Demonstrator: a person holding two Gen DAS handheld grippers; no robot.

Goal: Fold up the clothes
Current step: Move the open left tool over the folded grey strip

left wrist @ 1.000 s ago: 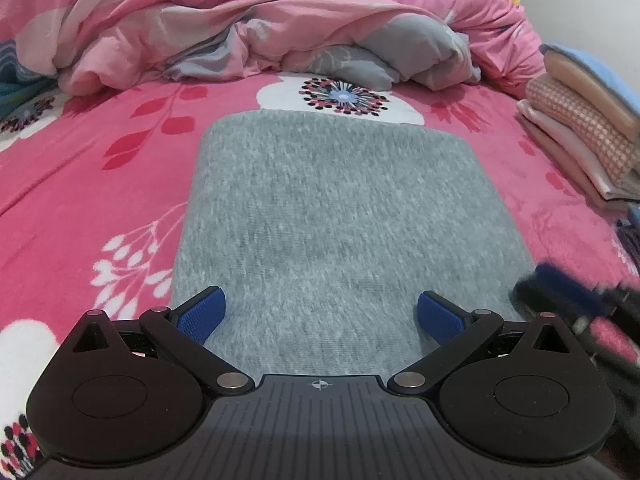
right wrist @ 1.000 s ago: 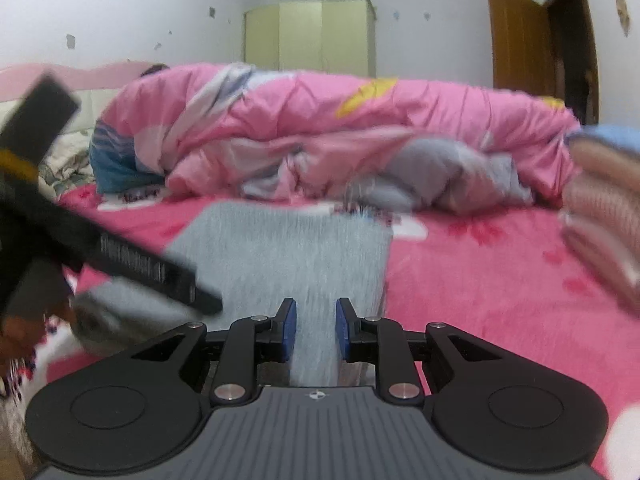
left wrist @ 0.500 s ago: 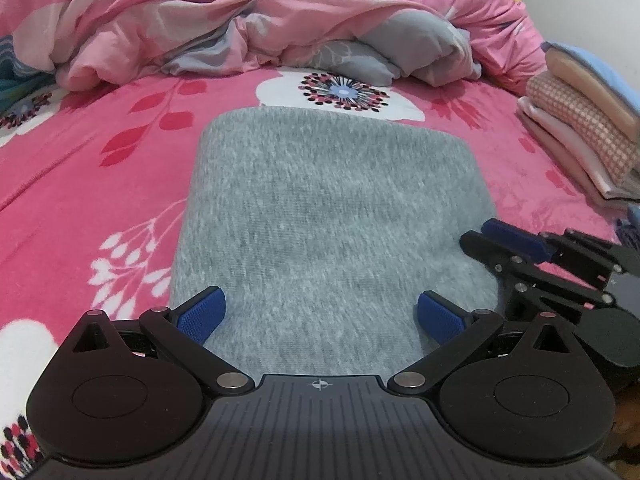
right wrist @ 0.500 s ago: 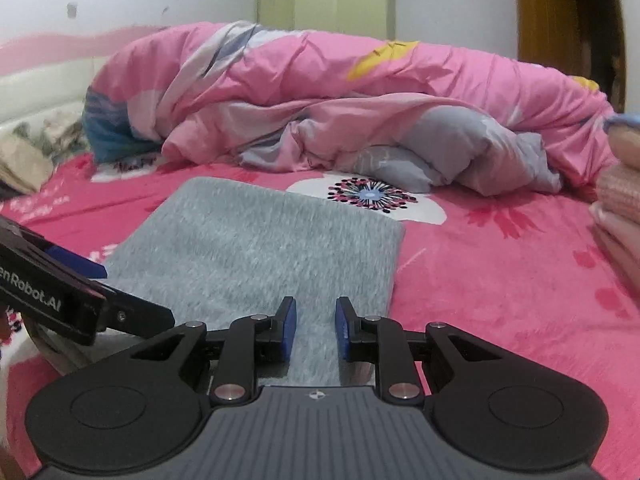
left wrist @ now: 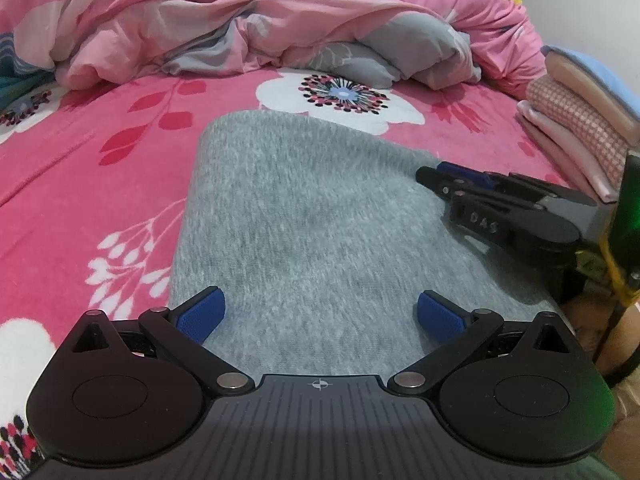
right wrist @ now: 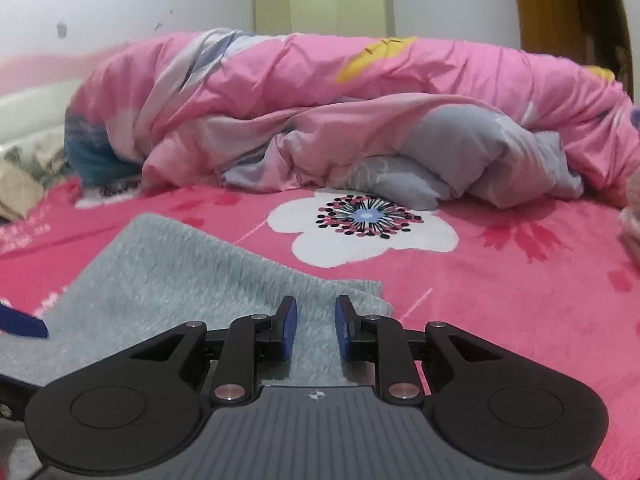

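Across the left side of the left wrist view, a pink bedsheet (left wrist: pixel 72 184) printed with red leaves and white flowers is spread. At the upper left, a rumpled pink and grey duvet (left wrist: pixel 248 20) is heaped along the top of the frame. At the centre, a folded grey garment (left wrist: pixel 304 232) is laid flat on the sheet, its near edge reaching the bottom of the frame. The left gripper (left wrist: pixel 319 314) is seen at the lower centre with its blue pads set wide apart above the near edge of the garment; nothing is clasped by it. Right of centre, the right gripper (left wrist: pixel 448 174) is seen coming in from the right edge, its tips lying over the right border of the garment. At the upper right, a stack of folded clothes (left wrist: pixel 580 124) is piled on the bed beside the wall.

Toward the lower left of the right wrist view, the grey garment (right wrist: pixel 172 276) is seen again, with its far right corner raised and creased. At the lower centre, the right gripper (right wrist: pixel 315 328) is shown with a narrow gap between its pads, and the garment's edge runs between them; whether the cloth is pinched cannot be told. In the background, a pale wardrobe (right wrist: pixel 324 0) is seen at the top centre and a wooden door (right wrist: pixel 560 20) at the upper right.
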